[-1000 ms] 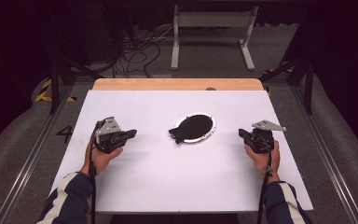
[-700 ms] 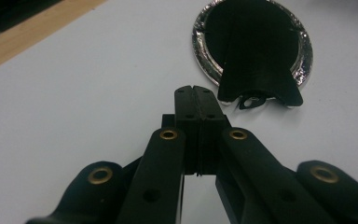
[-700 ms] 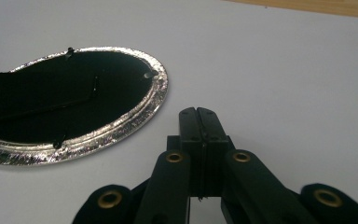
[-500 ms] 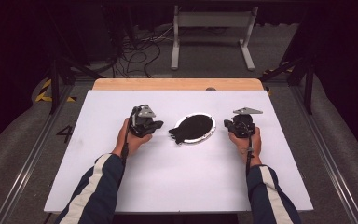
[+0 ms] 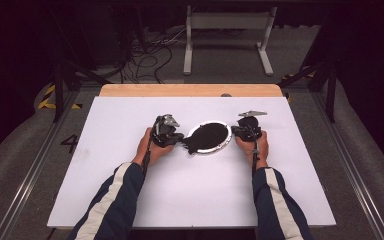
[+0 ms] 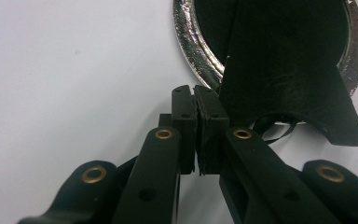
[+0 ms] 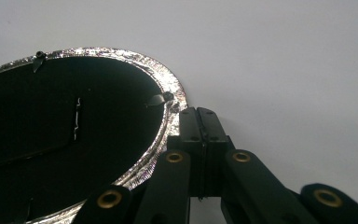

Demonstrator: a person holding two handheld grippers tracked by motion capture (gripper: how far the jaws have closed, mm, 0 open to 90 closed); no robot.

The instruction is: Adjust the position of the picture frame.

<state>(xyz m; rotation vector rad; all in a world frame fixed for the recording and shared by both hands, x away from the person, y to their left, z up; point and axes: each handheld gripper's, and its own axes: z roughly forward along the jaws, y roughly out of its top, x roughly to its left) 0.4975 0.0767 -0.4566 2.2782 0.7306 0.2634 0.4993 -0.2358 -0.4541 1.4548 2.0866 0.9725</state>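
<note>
While both sets of jaws are closed on nothing, the left gripper [image 5: 179,138] and right gripper [image 5: 236,131] are positioned beside the silver-rimmed black disc [image 5: 209,136] on the white table [image 5: 195,195].

My sleeves [image 5: 111,205] are dark navy with a white stripe down each arm. My left gripper [image 6: 196,109] and right gripper [image 7: 200,126] are black, their linked arms pinned with brass rivets; a black cable [image 5: 254,161] trails from each, and the right carries a grey three-cornered plate [image 5: 252,113].
</note>
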